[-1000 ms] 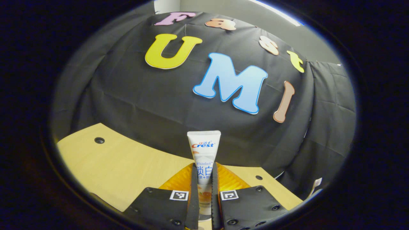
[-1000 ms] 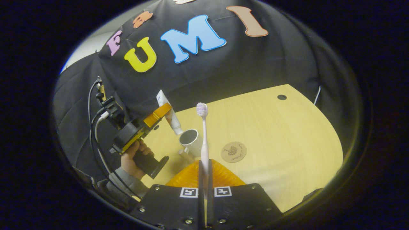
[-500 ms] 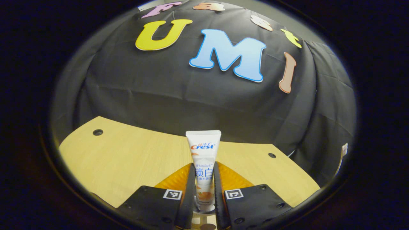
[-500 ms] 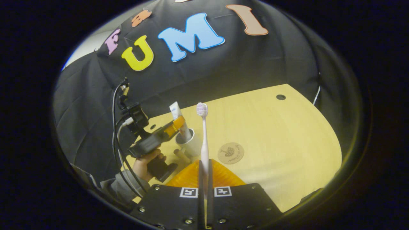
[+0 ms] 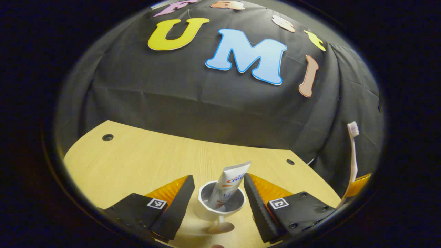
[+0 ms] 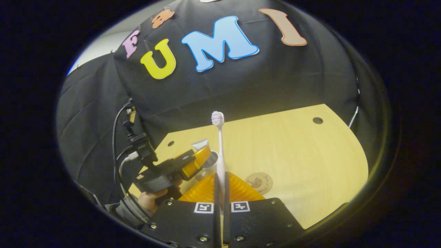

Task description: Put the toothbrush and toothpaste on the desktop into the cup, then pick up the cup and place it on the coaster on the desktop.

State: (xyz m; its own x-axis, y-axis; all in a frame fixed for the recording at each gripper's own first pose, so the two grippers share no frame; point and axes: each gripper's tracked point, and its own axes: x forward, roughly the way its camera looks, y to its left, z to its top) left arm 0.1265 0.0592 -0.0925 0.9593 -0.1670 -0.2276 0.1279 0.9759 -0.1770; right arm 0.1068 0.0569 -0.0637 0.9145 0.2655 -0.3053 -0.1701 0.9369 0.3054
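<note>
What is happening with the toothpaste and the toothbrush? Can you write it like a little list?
toothpaste: leaning in the cup, let go
cup: standing on the desk, not on the coaster
left gripper: open, a finger on either side of the cup
toothbrush: upright, bristles up
right gripper: shut on the toothbrush
next, probably: toothbrush goes in the cup

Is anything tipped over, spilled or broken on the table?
Nothing is spilled or broken. The white toothpaste tube leans in the white cup rather than standing straight, between the open left gripper. The right gripper holds the pale pink toothbrush upright.
</note>
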